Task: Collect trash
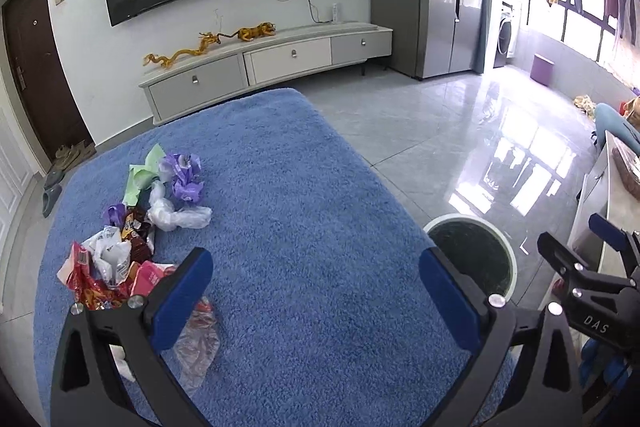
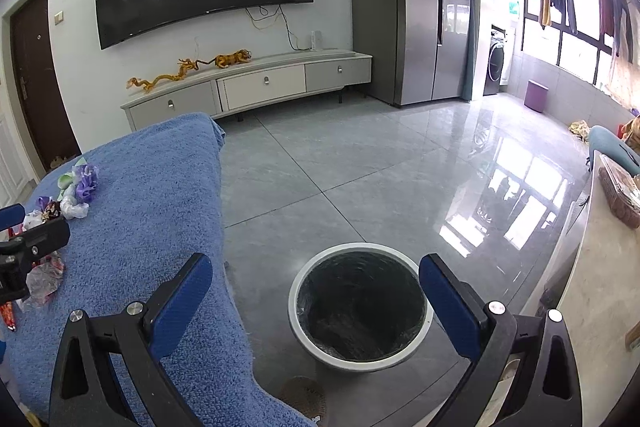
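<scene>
A pile of trash lies on the blue towel-covered table: red snack wrappers, a brown wrapper, purple wrappers, green paper, a white crumpled bag and a clear bag. My left gripper is open and empty above the towel, right of the pile. A white bin with a black liner stands on the floor beside the table; it also shows in the left wrist view. My right gripper is open and empty above the bin.
A grey tiled floor stretches to a TV cabinet and a fridge at the back. A pale counter with a basket is at the right. Slippers lie by the door on the left.
</scene>
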